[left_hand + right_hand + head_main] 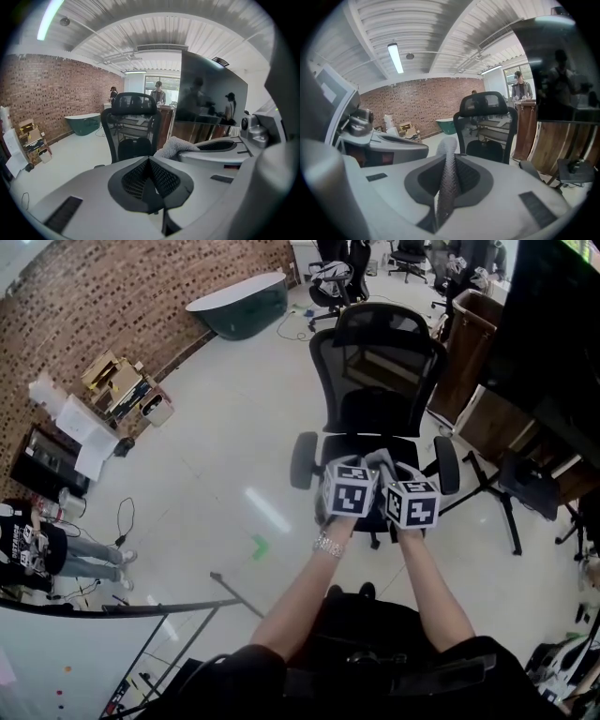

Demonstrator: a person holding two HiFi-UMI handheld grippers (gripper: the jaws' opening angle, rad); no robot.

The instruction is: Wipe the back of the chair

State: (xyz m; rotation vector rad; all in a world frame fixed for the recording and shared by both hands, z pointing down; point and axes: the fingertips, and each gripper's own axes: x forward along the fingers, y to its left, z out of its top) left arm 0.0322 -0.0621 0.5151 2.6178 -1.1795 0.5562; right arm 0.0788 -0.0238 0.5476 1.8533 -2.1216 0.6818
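A black mesh office chair [375, 362] stands on the floor just ahead of me, its seat facing me. Both grippers hang side by side over the front of the seat. My right gripper [411, 502] is shut on a grey cloth [446, 180], which runs up between its jaws and sticks out past the tips [380, 461]. My left gripper [349, 486] is shut with nothing between its pads [140, 176]. In the left gripper view the cloth [174, 146] shows to the right, with the chair back [131, 126] further off. The chair [485, 122] also rises ahead in the right gripper view.
A wooden cabinet [469, 343] and a big dark screen [553, 324] stand right of the chair, with a black stand [497, 493] near its base. A green tub [239, 304], cardboard boxes [117, 381] and a brick wall lie left. A person [37, 545] stands at far left.
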